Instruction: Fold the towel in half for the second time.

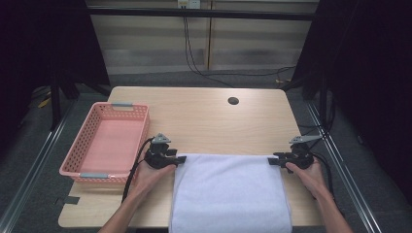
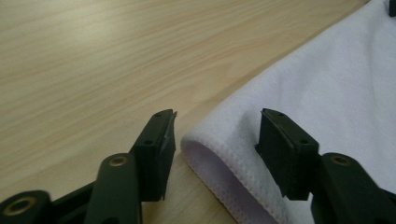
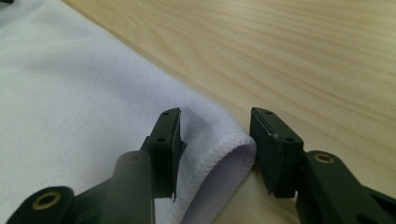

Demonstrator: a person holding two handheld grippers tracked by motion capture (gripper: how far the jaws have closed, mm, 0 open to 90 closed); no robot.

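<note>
A soft white towel (image 1: 229,191), folded into a rectangle with a stitched hem, lies flat on the pale wood-grain bench (image 1: 204,119), its near edge hanging over the front. At the towel's far left corner sits the left hand-held gripper (image 1: 180,159), its black jaws parted around the rolled fold without pinching it. At the far right corner the right hand-held gripper (image 1: 270,160) likewise straddles the hem, pads apart. Left of the towel stands a pink plastic lattice basket (image 1: 85,141).

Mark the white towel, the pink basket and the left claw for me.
white towel (image 1: 228,194), high view, on the middle of the cloth.
pink basket (image 1: 145,121), high view, on its right wall.
left claw (image 2: 215,140), left gripper view, midway between its fingertips, over the towel's folded corner.
</note>
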